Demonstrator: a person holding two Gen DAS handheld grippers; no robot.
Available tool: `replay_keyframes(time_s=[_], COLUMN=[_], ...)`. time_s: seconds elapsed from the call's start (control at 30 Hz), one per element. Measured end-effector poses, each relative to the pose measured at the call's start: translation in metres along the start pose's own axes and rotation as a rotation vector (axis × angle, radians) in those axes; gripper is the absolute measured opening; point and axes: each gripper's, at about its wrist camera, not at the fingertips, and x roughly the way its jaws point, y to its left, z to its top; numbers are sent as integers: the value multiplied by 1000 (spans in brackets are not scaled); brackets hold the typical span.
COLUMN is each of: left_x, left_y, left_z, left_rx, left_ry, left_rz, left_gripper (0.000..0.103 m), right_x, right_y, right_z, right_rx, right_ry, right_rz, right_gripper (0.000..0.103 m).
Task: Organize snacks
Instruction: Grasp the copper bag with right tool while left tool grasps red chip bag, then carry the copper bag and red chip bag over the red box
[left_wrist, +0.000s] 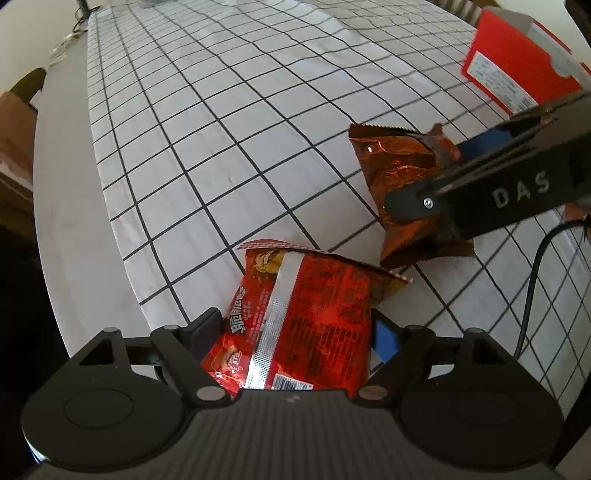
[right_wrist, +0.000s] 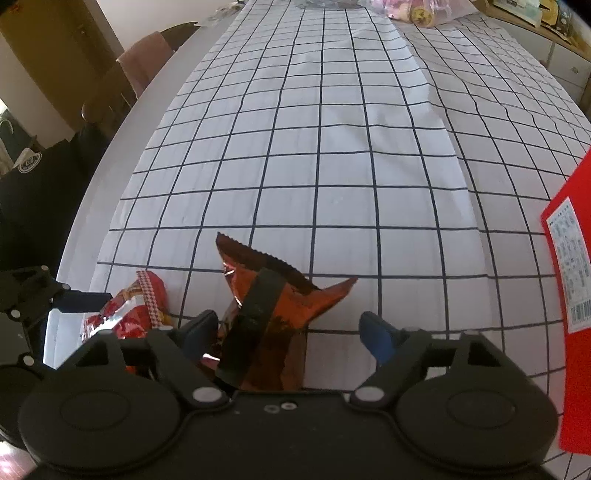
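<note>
A red snack bag (left_wrist: 303, 321) with a silver seam lies between the fingers of my left gripper (left_wrist: 295, 332); the jaws stand wide apart around it and do not visibly squeeze it. It also shows in the right wrist view (right_wrist: 125, 314). A copper-brown foil snack bag (right_wrist: 269, 325) with a black stripe lies between the fingers of my right gripper (right_wrist: 288, 332), whose jaws are spread wide, the right one clear of the bag. The brown bag (left_wrist: 399, 173) and the right gripper (left_wrist: 480, 177) also show in the left wrist view.
A red cardboard box (left_wrist: 524, 66) stands at the right, also in the right wrist view (right_wrist: 569, 288). Everything rests on a white cloth with a black grid (right_wrist: 332, 147). The table's left edge (left_wrist: 62, 206) is close. Bagged items (right_wrist: 417, 11) lie at the far end. A black cable (left_wrist: 532, 288) trails right.
</note>
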Motion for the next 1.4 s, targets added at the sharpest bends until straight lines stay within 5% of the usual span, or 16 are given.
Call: replay_keyframes(time_s=[0.3,0.77,1.4], left_x=[-3,-28,-115], left_y=[11,12,-71], left_z=[0,-17,18], left_rx=[-173,-466,-511], left_ry=[-5,-34,-195], left_rz=[2,23,-8], left_gripper=[77,72,72], right_x=[-6,-45,-166], right_y=[-3,-22,-100], right_z=[-2,-25,-50], right_rx=[2,27,21], right_ry=[-23,-83,-222], right_rz=[49,80,78], right_gripper=[44,40,40])
